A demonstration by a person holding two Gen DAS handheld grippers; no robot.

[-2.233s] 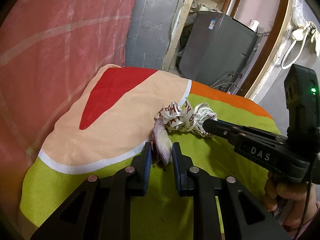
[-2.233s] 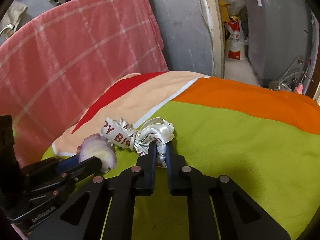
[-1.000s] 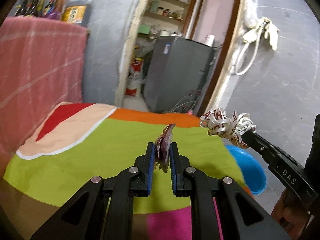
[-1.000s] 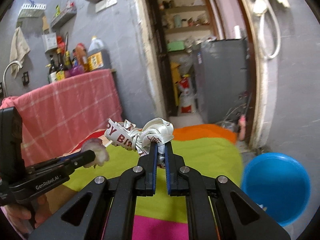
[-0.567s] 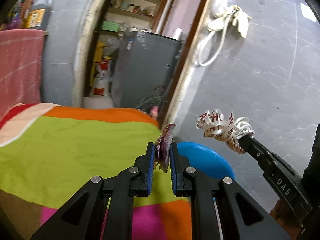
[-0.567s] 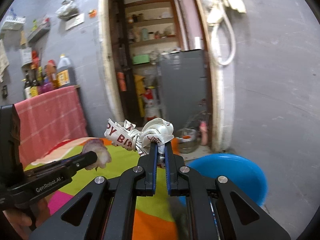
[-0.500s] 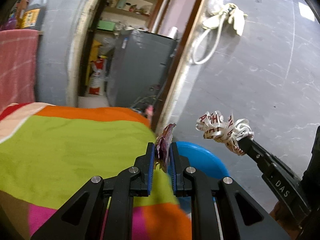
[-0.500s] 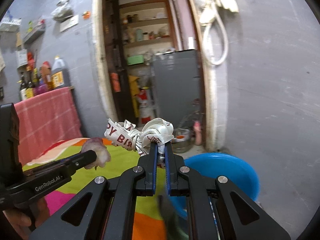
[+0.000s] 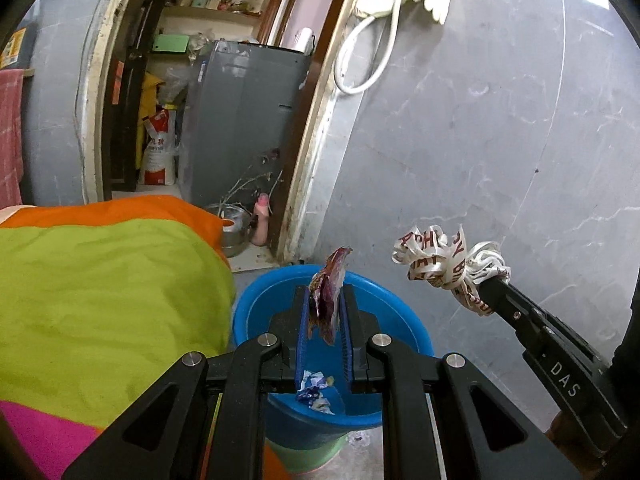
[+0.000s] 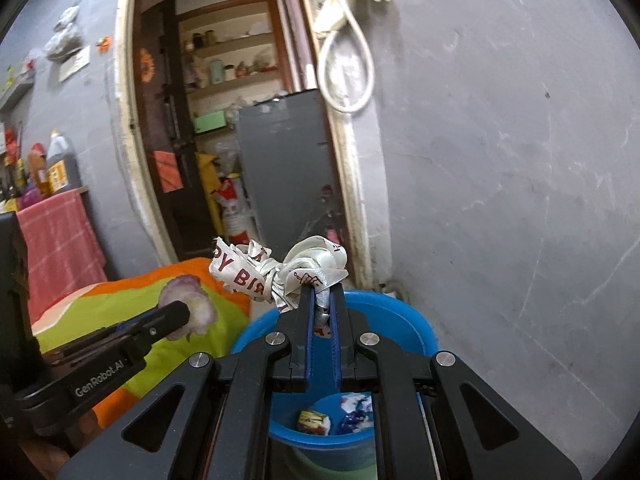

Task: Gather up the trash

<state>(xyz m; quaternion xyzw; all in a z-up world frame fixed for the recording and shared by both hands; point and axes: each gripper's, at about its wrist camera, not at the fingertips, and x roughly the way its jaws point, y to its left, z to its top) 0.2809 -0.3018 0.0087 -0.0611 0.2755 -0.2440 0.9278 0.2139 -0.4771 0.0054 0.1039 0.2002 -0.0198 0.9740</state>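
Two loaded grippers poised over the trash tub. My left gripper (image 9: 326,312) is clamped on a scrap of purple onion peel (image 9: 329,294), which stands upright between the blue pads; my right gripper (image 10: 320,312) is closed tight on a crumpled white ribbon (image 10: 280,270) printed with red letters. I judge both are held high and forward so that each piece hangs above the blue tub (image 10: 416,330) and can fall into it once the jaws part. In the left wrist view the peel lies over the tub's mouth, while the ribbon sits further right, near or just past the rim. The tub already holds a few crumpled wrappers (image 10: 340,420) at its bottom.

The tub stands on the floor at the edge of a bed or table draped with a cloth (image 9: 100,280) in green, orange and pink blocks. Behind is a grey marbled wall (image 9: 500,140), a doorway (image 10: 128,140) into a storeroom with shelves and a grey appliance (image 9: 244,120), and a white hose (image 9: 372,52) hung on the frame.
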